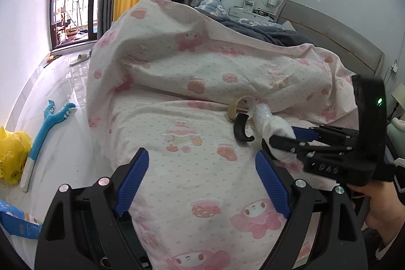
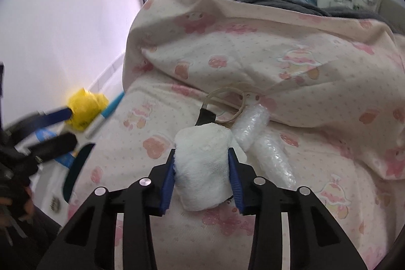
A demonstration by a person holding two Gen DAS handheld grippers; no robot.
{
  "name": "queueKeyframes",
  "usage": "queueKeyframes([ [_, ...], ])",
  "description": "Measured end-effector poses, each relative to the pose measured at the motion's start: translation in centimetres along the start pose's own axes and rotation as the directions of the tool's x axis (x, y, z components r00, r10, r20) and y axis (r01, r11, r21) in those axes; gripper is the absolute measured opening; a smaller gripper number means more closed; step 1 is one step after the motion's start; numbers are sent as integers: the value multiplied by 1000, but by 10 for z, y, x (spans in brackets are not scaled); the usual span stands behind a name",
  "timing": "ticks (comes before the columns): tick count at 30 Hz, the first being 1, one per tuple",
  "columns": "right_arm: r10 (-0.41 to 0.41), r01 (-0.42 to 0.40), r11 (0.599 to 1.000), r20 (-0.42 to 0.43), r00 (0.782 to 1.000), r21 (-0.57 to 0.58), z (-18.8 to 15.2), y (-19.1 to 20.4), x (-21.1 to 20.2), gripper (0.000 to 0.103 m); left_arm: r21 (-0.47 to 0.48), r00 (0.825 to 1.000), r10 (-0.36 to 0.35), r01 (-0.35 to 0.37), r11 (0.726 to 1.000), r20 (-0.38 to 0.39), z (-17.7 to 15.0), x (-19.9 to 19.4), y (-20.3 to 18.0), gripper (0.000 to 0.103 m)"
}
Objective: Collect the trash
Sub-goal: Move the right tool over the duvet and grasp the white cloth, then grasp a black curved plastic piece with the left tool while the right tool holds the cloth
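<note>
White wad [image 2: 202,166] in my right gripper [image 2: 202,184] on the pink bedding [image 2: 303,67] looks soft, light and squashy, so pinching it across the middle should hold; bubble wrap roll [image 2: 255,125] at its 2 o'clock, tape ring [image 1: 239,108] and black hook [image 1: 241,129] beyond look light too. My right gripper comes in low, pads squeezing the wad's sides; my left gripper [image 1: 202,184] hovers at 7 o'clock, spread wide, holding nothing.

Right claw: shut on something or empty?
Shut on the white wad: both blue pads of the right claw press its sides.
</note>
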State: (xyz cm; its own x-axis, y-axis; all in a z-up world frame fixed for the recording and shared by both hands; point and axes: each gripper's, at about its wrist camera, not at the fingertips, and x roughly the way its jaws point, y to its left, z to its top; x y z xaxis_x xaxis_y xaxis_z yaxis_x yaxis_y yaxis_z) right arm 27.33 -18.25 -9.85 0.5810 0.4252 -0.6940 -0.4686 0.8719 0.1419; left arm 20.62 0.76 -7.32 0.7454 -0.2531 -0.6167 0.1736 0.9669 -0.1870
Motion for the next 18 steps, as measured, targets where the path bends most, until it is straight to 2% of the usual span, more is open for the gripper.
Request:
queueKeyframes([
  [4, 75, -78, 995, 54, 996, 62, 2, -12, -15, 38, 10, 1000, -8, 8, 1000, -3, 0, 5, -8, 88],
  [9, 119, -130, 986, 110, 987, 102, 2, -24, -32, 38, 31, 1000, -22, 23, 999, -10, -2, 15, -22, 88],
  [15, 111, -132, 984, 162, 980, 123, -1, -39, -50, 38, 53, 999, -39, 40, 998, -24, -5, 27, -37, 88],
  [18, 100, -123, 982, 156, 983, 145, -4, -51, -53, 38, 62, 998, -49, 51, 997, -32, -6, 35, -46, 88],
])
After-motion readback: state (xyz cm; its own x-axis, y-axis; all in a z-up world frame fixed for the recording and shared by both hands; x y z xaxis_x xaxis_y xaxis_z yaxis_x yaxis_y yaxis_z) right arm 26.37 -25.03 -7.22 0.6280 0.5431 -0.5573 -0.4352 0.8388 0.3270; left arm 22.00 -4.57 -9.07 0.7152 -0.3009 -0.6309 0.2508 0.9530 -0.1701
